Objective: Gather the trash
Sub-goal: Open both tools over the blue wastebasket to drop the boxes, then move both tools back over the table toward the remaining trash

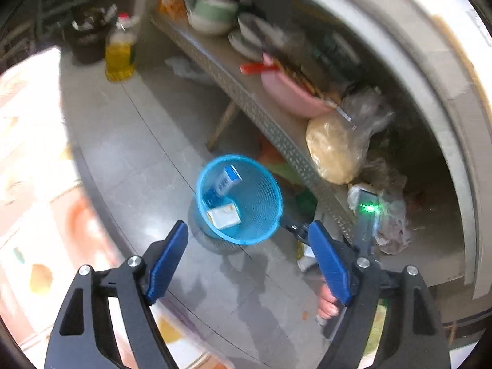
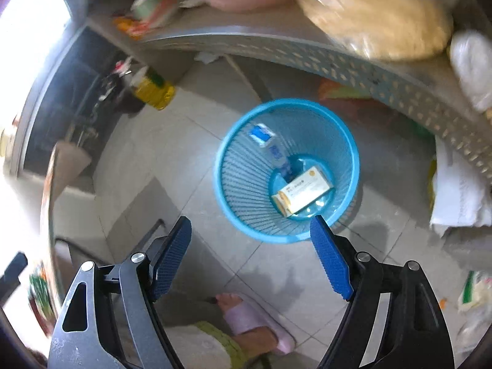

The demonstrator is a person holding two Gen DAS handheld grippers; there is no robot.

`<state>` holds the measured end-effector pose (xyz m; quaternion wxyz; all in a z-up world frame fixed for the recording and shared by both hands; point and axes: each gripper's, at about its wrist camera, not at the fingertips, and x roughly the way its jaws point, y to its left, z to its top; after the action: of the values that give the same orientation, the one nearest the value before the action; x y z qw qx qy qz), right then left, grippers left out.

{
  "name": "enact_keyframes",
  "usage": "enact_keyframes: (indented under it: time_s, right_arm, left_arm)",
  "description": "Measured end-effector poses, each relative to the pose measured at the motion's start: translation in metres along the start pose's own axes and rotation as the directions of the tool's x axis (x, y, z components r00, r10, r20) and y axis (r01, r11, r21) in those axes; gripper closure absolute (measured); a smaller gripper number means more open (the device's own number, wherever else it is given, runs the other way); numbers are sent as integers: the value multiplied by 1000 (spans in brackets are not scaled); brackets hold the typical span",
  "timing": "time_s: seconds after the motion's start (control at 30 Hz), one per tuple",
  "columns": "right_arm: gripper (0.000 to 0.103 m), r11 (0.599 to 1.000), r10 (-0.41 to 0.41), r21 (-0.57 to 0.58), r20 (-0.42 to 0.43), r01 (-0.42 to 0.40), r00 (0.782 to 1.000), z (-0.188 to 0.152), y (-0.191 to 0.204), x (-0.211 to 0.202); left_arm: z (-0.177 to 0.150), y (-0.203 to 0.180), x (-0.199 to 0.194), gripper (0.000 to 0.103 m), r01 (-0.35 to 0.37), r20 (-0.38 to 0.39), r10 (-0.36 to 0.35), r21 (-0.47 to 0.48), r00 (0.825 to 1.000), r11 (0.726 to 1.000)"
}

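Bin (image 2: 240, 184): on floor (image 2: 184, 141), just before shelf (image 2: 276, 49) | In bin: carton (image 2: 272, 149) leaning on wall, box (image 2: 303, 190) flat on bottom | On shelf: basin (image 1: 292, 92), bagged goods (image 1: 335, 150) beside it | Oil bottle (image 1: 118, 52): on floor, well left of bin

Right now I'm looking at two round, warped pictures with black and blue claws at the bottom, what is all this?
No robot here: a person carries a hand-held two-finger gripper in each hand, each with a wide-angle camera looking along its fingers. One picture comes from the left gripper, the other from the right gripper. Both are open and hold nothing.

Both look down at a round blue plastic mesh wastebasket on the grey tiled floor. Inside lie a blue and white carton and a white and yellow cardboard box. Beside it runs a perforated metal shelf with a pink plastic basin.
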<state>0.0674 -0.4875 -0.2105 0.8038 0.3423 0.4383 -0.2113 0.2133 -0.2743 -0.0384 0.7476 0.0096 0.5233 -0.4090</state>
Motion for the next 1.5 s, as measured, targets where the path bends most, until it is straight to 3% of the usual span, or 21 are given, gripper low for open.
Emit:
enact_keyframes:
  time_s: [0.17,0.27,0.33,0.5,0.73,0.8,1.0,1.07,1.23,1.27,1.5]
  right_arm:
    - [8,973,-6,-230,120,34,993,-21,63,-54]
    - [8,935,-11,-346,186,76,982,-34,102,-80]
    - [8,910,-7,-404,212,94,977,-42,125,-91]
    - [8,834,41,-541,252,106,967,-69,183,-105]
    - [8,708,117,-699,258,102,959,-116,260,-105]
    - [8,688,135,-720,247,89,959,-129,277,-107]
    - [8,648,257,-761,200,-15,946,-151,317,-121]
    - [8,635,302,-770,176,-59,937,-155,328,-127]
    - [8,608,421,-772,116,-185,899,-160,350,-141]
    - [8,603,437,-773,116,-195,892,-161,354,-143]
    - [8,531,499,-778,-33,-335,866,-170,396,-136]
  left_arm:
    - [-36,19,-53,21,-123,119,116,57,986,991]
    - [-58,41,-83,13,-183,151,177,25,973,983]
    - [-73,57,-105,9,-227,196,228,-25,954,974]
    - [-116,97,-161,6,-235,278,280,-183,919,955]
    - [-175,136,-212,6,-229,288,332,-338,898,913]
    - [-192,145,-227,6,-245,286,364,-378,886,893]
    - [-220,165,-267,6,-228,339,388,-426,857,876]
    - [-222,171,-279,6,-218,369,393,-435,842,874]
    - [-234,181,-315,6,-226,454,432,-441,779,869]
    - [-237,183,-322,6,-246,462,456,-445,761,861]
    - [-243,202,-347,6,-303,496,524,-460,693,835]
